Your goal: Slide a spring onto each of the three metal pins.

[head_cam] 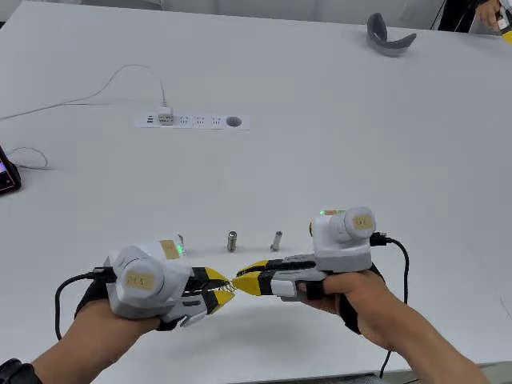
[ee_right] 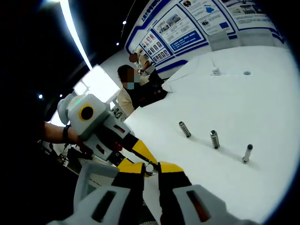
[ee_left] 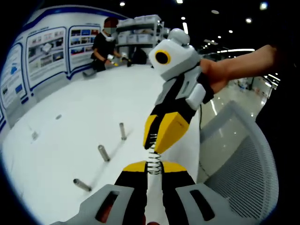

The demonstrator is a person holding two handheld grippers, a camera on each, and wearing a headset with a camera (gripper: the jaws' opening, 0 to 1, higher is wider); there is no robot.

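Now we note one spring (ee_left: 153,161) held near the table's (head_cam: 336,120) front edge; left gripper (head_cam: 226,291) and right gripper (head_cam: 239,282), jaws narrow, each pinch an end. Three metal pins (head_cam: 232,240) stand just behind.

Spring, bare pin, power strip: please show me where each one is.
spring (ee_left: 153,157), left gripper view, middle of its coils
bare pin (ee_right: 247,153), right gripper view, middle of its shaft
power strip (head_cam: 200,122), head view, its white top face

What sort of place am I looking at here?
Likely a lab or demonstration hall: a wide white workbench with a power strip, blue-framed poster boards along the wall, and shelves of boxes behind.
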